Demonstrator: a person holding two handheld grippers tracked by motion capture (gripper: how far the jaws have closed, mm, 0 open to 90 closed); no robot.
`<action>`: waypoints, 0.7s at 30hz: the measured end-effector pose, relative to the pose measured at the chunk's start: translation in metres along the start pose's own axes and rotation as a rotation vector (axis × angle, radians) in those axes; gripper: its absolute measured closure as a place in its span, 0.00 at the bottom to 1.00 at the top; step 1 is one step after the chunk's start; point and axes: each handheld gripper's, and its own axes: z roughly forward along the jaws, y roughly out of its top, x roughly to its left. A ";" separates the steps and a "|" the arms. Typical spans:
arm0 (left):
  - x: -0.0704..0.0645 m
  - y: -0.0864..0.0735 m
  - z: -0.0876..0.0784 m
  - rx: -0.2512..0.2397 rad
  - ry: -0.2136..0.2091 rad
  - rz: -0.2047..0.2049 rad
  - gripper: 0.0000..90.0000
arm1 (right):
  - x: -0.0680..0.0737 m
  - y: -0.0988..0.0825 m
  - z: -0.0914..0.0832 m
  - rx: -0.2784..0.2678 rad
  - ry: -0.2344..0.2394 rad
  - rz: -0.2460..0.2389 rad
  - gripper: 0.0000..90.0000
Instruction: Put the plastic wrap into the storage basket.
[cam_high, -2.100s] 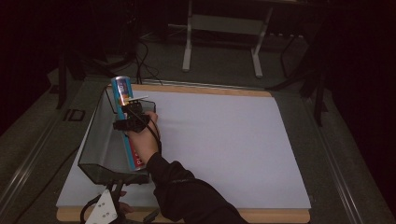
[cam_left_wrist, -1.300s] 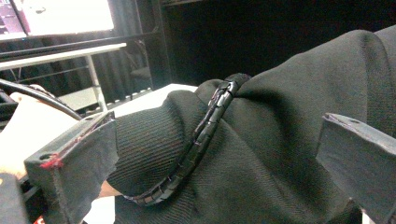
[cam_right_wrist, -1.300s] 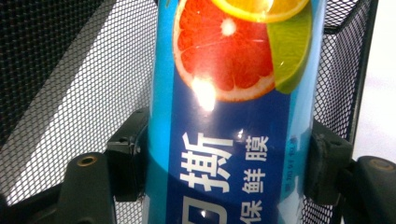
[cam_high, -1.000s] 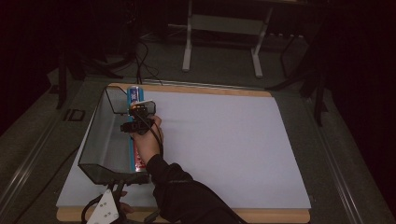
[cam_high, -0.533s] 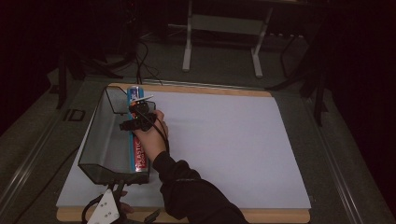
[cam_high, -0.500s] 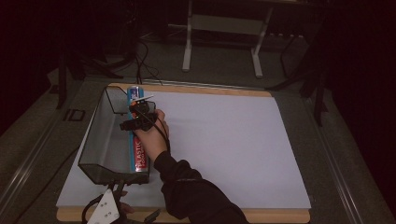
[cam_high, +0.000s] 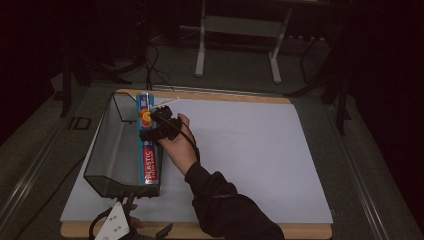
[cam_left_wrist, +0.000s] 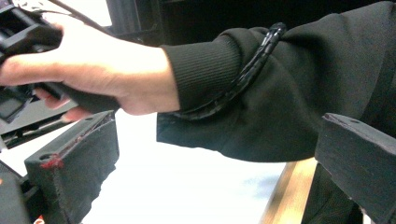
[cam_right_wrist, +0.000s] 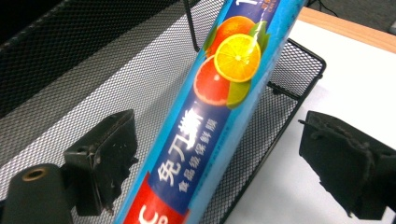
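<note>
A long blue roll of plastic wrap (cam_high: 149, 160) with orange and grapefruit pictures lies in a black wire-mesh basket (cam_high: 112, 145), along its right wall. A hand holds my right gripper (cam_high: 160, 125) just over the roll's far half. In the right gripper view the roll (cam_right_wrist: 201, 140) runs between the jaws, which stand wide apart; the left jaw is close beside it, the right one well clear. That gripper (cam_right_wrist: 219, 128) is open. My left gripper (cam_high: 117, 227) lies at the table's front edge, open (cam_left_wrist: 217, 140) with nothing between its jaws.
The basket (cam_right_wrist: 93, 79) sits at the left of a white sheet (cam_high: 240, 150) on a wooden board. The person's black sleeve (cam_high: 225, 205) crosses the front middle. Cables and metal stand legs (cam_high: 200, 45) lie on the floor beyond the far edge.
The roll, held tilted above the basket two seconds ago, has come down to lie inside it. The right gripper has drawn slightly nearer along the roll.
</note>
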 end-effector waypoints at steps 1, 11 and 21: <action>0.000 0.000 0.000 0.000 0.000 0.001 0.01 | -0.002 -0.001 -0.003 -0.007 0.001 -0.002 0.12; 0.000 0.000 0.001 0.005 0.001 -0.001 0.01 | -0.022 -0.021 -0.026 -0.027 -0.004 -0.035 0.12; 0.000 -0.001 0.003 0.014 0.003 -0.004 0.01 | -0.041 -0.046 -0.052 -0.026 0.001 -0.061 0.12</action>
